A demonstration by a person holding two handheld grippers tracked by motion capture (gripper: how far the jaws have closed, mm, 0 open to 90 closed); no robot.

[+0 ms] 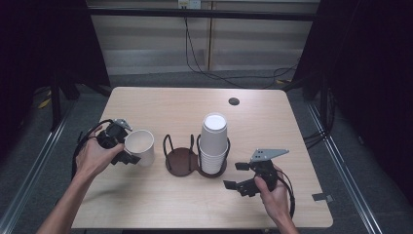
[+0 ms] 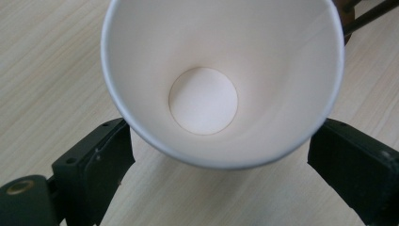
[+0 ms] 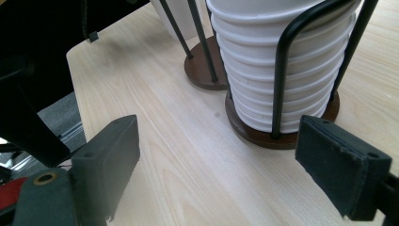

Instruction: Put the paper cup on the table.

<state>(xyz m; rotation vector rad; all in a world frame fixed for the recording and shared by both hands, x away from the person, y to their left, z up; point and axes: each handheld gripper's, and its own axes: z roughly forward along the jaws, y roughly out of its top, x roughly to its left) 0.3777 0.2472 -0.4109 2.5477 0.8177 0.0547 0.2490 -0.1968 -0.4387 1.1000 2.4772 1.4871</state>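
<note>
A single white paper cup [image 1: 142, 146] stands open-topped on the table, left of a dark wire cup holder [image 1: 180, 158]. The holder's left ring is empty and its right ring carries a tall stack of white cups [image 1: 214, 139]. My left gripper [image 1: 130, 142] is open at the cup's left side. In the left gripper view I look down into the cup [image 2: 202, 99], with the jaws of the left gripper [image 2: 223, 129] wide apart on either side of its near wall. My right gripper [image 1: 233, 175] is open, right of the stack [image 3: 282, 61], and nothing lies between the jaws of this gripper [image 3: 219, 132].
The light wooden table [image 1: 170, 102] has a dark round cable hole [image 1: 234, 101] near its far edge. The holder's brown base [image 3: 202, 70] and thin black uprights [image 3: 282, 70] rise close ahead of my right gripper. Dark floor and rails surround the table.
</note>
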